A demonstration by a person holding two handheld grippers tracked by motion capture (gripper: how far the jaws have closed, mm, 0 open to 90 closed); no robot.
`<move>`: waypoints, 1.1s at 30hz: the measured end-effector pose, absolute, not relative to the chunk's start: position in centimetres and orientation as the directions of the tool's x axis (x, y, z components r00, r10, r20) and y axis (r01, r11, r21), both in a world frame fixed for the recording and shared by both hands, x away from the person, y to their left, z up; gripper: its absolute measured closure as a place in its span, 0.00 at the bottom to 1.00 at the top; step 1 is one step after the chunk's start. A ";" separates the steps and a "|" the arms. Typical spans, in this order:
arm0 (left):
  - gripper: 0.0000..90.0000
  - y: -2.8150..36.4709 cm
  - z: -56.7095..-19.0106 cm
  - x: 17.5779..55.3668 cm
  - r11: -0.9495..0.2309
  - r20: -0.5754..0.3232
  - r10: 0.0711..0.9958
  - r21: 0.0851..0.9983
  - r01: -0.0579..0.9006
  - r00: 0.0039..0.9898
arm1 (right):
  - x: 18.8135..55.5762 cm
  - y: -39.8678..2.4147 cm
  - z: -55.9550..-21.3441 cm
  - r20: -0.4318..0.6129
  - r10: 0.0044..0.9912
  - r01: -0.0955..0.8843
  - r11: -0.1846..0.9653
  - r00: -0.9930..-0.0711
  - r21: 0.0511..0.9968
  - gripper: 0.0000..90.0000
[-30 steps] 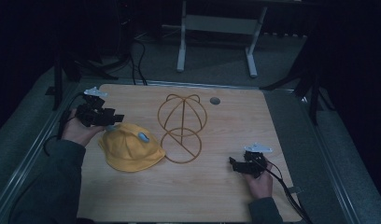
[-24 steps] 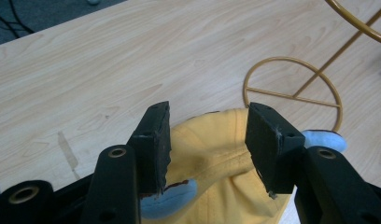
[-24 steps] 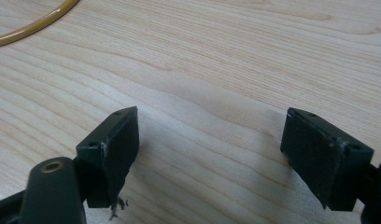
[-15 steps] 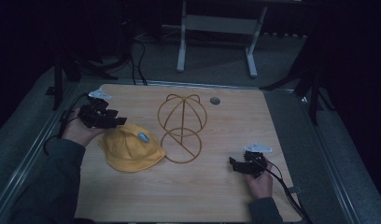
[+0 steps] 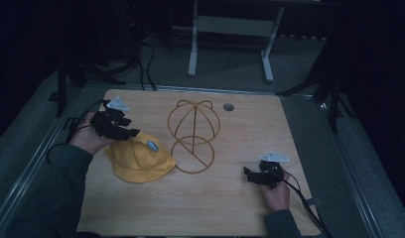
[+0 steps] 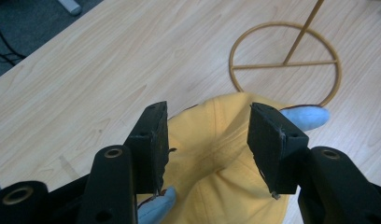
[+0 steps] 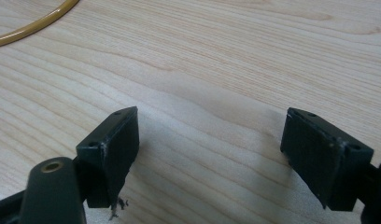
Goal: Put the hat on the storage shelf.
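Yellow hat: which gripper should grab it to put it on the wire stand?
Left. The left gripper hangs open right over the yellow hat, beside the wire stand. The right gripper sits open over bare table, farther away.

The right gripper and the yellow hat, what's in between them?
In the high view, the round base of the wire hat stand sits between the right gripper and the yellow hat; otherwise bare wooden table.

Dim lab or studio; wooden table (image 5: 240, 208); floor cables (image 5: 146, 59); metal stand legs (image 5: 230, 44).
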State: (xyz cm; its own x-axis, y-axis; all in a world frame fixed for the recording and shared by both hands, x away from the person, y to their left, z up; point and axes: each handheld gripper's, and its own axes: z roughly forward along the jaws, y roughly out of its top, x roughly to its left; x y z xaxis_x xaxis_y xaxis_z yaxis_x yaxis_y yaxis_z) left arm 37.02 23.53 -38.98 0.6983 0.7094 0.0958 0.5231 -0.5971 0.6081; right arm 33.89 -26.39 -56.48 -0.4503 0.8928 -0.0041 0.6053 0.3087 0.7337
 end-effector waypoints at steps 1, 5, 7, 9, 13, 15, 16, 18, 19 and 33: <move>0.54 23.5 -39.1 37.1 -0.600 0.096 0.708 0.604 0.524 0.700 | 33.9 -26.4 -56.5 -0.004 0.893 0.606 0.308 -0.450 0.733 0.22; 0.54 23.4 -39.5 37.3 -0.621 0.098 0.696 0.579 0.529 0.711 | 33.9 -26.4 -56.5 -0.003 0.893 0.606 0.308 -0.450 0.733 0.22; 0.53 23.3 -39.6 37.3 -0.629 0.093 0.690 0.569 0.530 0.718 | 33.9 -26.4 -56.5 -0.004 0.893 0.606 0.309 -0.450 0.733 0.22; 0.52 23.2 -39.8 37.4 -0.646 0.093 0.675 0.554 0.526 0.732 | 33.9 -26.4 -56.5 -0.003 0.893 0.606 0.309 -0.450 0.733 0.22; 0.52 22.8 -40.2 37.5 -0.671 0.094 0.657 0.525 0.524 0.748 | 33.9 -26.4 -56.5 -0.003 0.893 0.606 0.309 -0.450 0.733 0.22; 0.52 22.7 -40.4 37.6 -0.681 0.093 0.648 0.514 0.521 0.756 | 33.9 -26.4 -56.5 -0.003 0.893 0.606 0.308 -0.450 0.733 0.22; 0.52 22.7 -40.4 37.7 -0.688 0.092 0.643 0.504 0.521 0.760 | 33.9 -26.4 -56.5 -0.003 0.893 0.606 0.308 -0.450 0.733 0.22; 0.52 22.6 -40.6 37.8 -0.697 0.096 0.639 0.492 0.522 0.763 | 33.9 -26.4 -56.5 -0.003 0.893 0.606 0.308 -0.450 0.733 0.22; 0.52 22.6 -40.7 37.8 -0.701 0.097 0.636 0.486 0.522 0.765 | 33.9 -26.4 -56.5 -0.003 0.893 0.607 0.308 -0.450 0.733 0.22; 0.54 22.1 -41.5 38.0 -0.752 0.116 0.600 0.420 0.508 0.791 | 33.9 -26.4 -56.5 -0.003 0.893 0.606 0.308 -0.450 0.733 0.22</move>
